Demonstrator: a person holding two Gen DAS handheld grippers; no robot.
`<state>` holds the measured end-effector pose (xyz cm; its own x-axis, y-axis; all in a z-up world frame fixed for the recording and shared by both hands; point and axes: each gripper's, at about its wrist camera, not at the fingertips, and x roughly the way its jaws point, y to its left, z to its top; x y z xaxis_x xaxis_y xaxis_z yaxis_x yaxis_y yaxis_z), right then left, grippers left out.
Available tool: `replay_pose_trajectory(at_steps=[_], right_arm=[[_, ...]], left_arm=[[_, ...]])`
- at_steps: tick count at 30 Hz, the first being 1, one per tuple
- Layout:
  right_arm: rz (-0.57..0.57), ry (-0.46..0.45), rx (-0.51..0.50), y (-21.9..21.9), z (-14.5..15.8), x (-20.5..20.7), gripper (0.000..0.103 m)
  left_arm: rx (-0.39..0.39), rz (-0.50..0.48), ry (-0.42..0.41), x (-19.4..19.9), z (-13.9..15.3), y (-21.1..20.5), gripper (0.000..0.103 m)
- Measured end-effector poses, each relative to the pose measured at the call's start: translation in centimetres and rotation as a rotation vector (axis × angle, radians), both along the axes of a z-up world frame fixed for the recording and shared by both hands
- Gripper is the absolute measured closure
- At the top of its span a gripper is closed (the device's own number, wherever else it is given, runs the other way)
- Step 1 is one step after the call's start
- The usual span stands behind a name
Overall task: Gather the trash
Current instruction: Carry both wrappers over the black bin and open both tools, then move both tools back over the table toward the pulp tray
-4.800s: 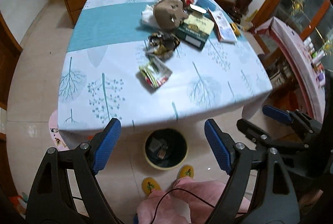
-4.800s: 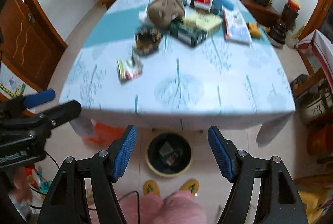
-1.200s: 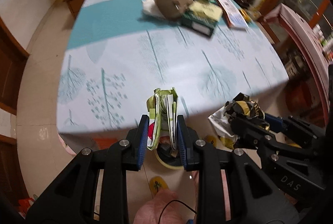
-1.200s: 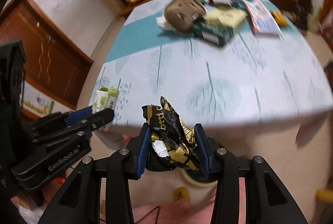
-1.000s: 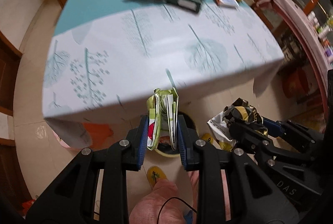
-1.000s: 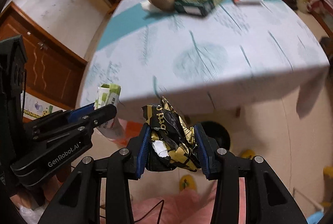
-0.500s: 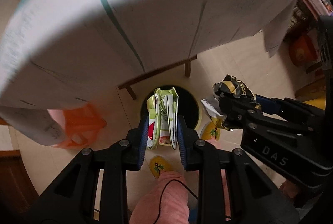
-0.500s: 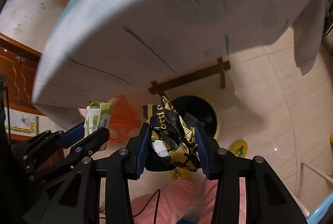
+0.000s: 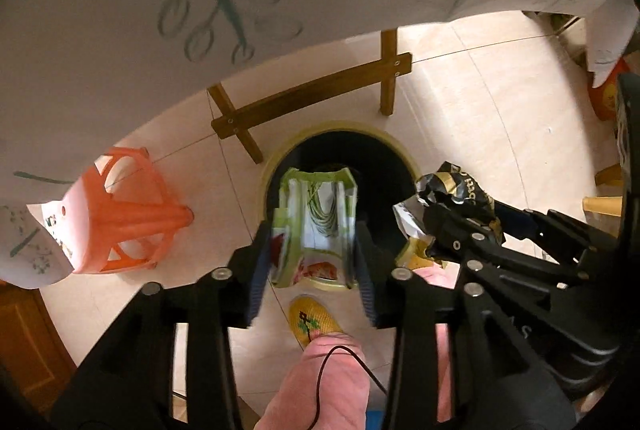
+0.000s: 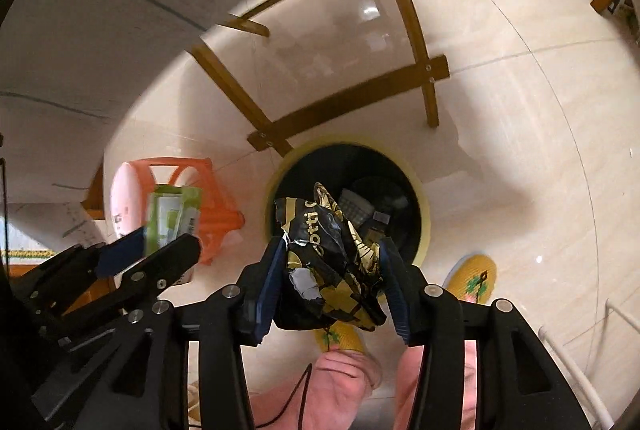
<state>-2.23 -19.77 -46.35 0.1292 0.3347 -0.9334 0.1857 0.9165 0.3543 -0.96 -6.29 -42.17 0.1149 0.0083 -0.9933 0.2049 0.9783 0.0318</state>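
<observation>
Under the table sits the bin (image 9: 340,134), right below both grippers. Left gripper (image 9: 312,254) has just been loosening around its floppy green wrapper (image 9: 316,226); right gripper (image 10: 332,282) likewise around its crinkly, featherlight black-and-gold wrapper (image 10: 324,254), both still between the jaws.

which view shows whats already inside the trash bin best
The right wrist view: the trash bin is only partly covered by the black-and-gold wrapper, so discarded pieces show inside. In the left wrist view the green packet hides most of its dark interior.

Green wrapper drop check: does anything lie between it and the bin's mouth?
Nothing; in the left wrist view the green wrapper hangs directly over the open bin.
</observation>
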Motion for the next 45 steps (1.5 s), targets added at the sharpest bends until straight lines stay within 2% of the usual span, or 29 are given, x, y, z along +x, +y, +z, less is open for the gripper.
replay_pose_trajectory(at_steps=[1, 5, 10, 12, 18, 30, 35, 38, 40, 45], right_arm=[[-0.001, 0.010, 0.006, 0.0, -0.8, 0.1, 0.054], [-0.015, 0.033, 0.039, 0.1, -2.8, 0.3, 0.052], [-0.034, 0.029, 0.043, -0.2, -3.3, 0.4, 0.039], [-0.042, 0.024, 0.052, -0.3, -3.3, 0.4, 0.036], [-0.044, 0.000, 0.044, -0.3, -1.3, 0.1, 0.036], [-0.064, -0.027, 0.042, -0.5, 3.8, -0.5, 0.036], [-0.064, -0.037, 0.032, -0.6, 7.5, -0.8, 0.036], [-0.066, -0.053, 0.022, -0.5, 10.6, -1.2, 0.036], [-0.069, -0.067, 0.027, -0.5, 13.3, -1.4, 0.036], [-0.071, -0.141, -0.004, 0.0, 21.7, -2.2, 0.036]], left_arm=[[-0.002, 0.009, 0.004, 0.0, -0.5, 0.2, 0.060], [0.011, 0.015, 0.002, 0.0, -1.4, 1.6, 0.041], [-0.002, 0.028, -0.011, 0.1, -1.0, 2.9, 0.024], [0.000, 0.026, -0.018, 0.0, -0.6, 3.2, 0.023], [0.003, 0.010, -0.032, -0.4, 0.7, 3.2, 0.023], [0.019, -0.012, -0.059, -1.4, 6.6, 2.9, 0.023], [0.015, -0.009, -0.059, -1.8, 10.4, 3.2, 0.023], [0.005, -0.007, -0.072, -2.2, 14.0, 3.8, 0.023], [-0.013, -0.016, -0.070, -2.3, 16.5, 4.4, 0.023], [-0.028, -0.026, -0.125, -2.9, 23.4, 6.0, 0.023]])
